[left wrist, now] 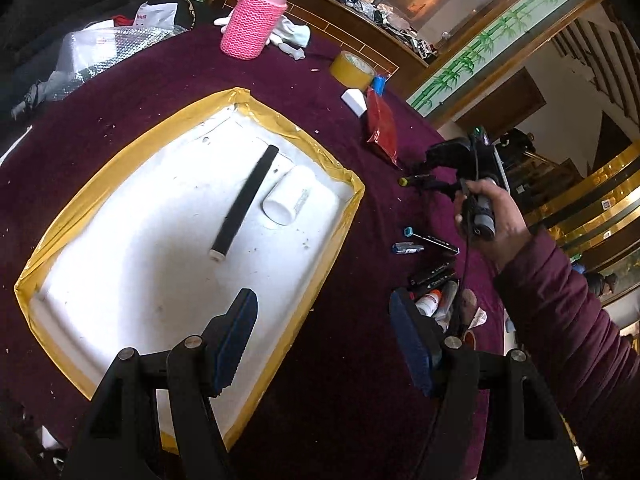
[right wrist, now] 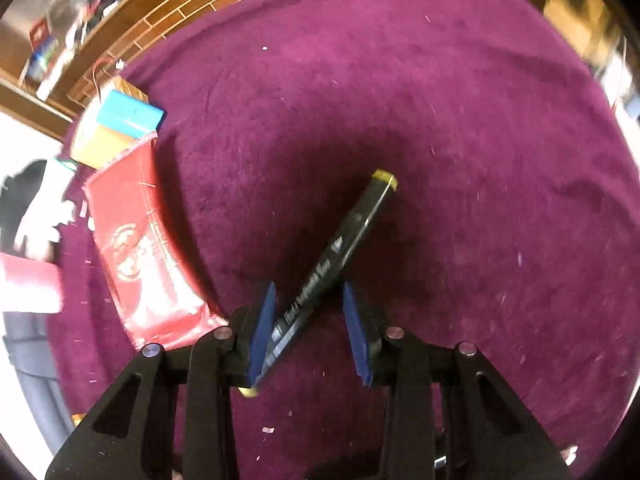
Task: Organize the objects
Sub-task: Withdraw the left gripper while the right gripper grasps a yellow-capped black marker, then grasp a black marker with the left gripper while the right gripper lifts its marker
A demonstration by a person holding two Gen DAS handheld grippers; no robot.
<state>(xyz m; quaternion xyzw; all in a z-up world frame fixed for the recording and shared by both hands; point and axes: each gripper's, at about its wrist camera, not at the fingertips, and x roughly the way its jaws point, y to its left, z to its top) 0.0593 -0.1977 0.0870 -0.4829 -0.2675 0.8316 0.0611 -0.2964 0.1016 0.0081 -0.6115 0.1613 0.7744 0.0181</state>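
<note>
Two tools: my right tool (right wrist: 308, 330) is gripping the black yellow-capped marker (right wrist: 338, 254) diagonally above the maroon counter (right wrist: 440, 120), probably bound for the white tape-edged tray (left wrist: 160, 240); my left tool (left wrist: 324, 344) is hovering wide, empty.

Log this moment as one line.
left gripper: open, empty, over tray edge | right gripper: holds black marker diagonally above cloth | tray: black rod, white cup
</note>
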